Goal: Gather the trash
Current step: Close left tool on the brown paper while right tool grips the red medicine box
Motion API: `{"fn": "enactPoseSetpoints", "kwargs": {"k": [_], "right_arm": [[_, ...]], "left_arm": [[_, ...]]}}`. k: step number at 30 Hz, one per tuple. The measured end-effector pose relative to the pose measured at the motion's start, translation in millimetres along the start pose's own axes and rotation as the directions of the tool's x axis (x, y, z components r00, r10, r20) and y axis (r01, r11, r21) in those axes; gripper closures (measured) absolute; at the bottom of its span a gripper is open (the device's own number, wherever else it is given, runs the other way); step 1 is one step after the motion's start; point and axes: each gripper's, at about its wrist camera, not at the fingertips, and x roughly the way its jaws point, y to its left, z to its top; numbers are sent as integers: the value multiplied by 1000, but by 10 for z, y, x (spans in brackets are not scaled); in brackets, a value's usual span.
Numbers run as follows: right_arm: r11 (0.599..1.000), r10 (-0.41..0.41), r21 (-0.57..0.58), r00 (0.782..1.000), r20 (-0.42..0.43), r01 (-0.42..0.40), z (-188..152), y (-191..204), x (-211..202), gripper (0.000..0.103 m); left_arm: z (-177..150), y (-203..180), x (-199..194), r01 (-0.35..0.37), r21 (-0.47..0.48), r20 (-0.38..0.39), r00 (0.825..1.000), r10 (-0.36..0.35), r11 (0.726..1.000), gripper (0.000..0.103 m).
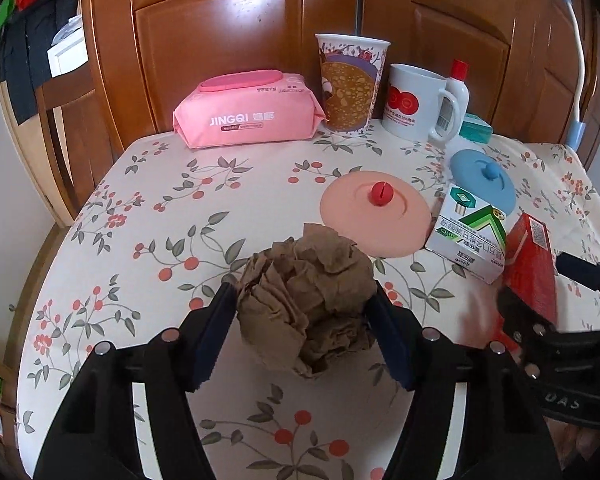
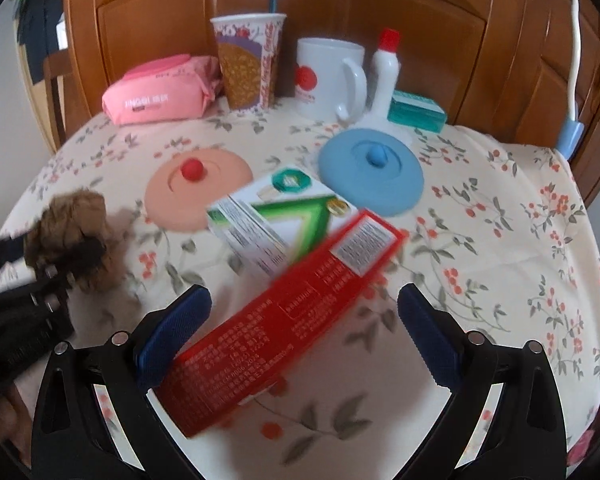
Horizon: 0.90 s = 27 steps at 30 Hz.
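Crumpled brown paper wad (image 1: 308, 304) at lower centre of left wrist view, clamped between left gripper (image 1: 306, 300) jaws, part-closed, pads pressing both sides; likely first trash picked off floral table (image 1: 148, 216)

Right gripper (image 2: 304, 308) jaws spread wide, red carton (image 2: 284, 312) lying slanted between them, left pad at its edge, right pad clear, no grip yet; green-white box (image 2: 276, 220) touching carton's far end

Black grippers, ridged blue fingers (image 1: 216, 336)

Pink wipes pack (image 1: 246, 110), paper cup (image 1: 350, 84), white mug (image 1: 414, 102) by cupboard.
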Motion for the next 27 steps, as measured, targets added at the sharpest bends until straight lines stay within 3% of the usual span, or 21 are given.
{"fn": "enactPoseSetpoints", "kwargs": {"k": [5,10,15,21,25,27], "right_arm": [[999,-16,-31,1000,17,16,-149,-262,-95,6],[998,34,-43,999,17,-34,-169,-371,-98,8],[996,38,-76,999,15,-36,-155,-267,-50,26],[990,-37,-133,998,46,43,-192,-315,-69,33],[992,-9,-129,999,37,13,-206,-423,-67,37],[992,7,-129,999,36,-2,-206,-432,-63,40]], "left_arm": [[-11,-24,-14,-7,9,3,1000,7,1000,37],[-17,-39,-15,-13,11,4,1000,13,1000,35],[-7,-40,-10,-17,7,2,1000,17,1000,35],[25,-56,0,-26,5,2,1000,26,1000,30],[45,-80,75,-35,1,-7,999,35,999,27],[61,-99,87,-38,3,-2,999,38,999,32]]}}
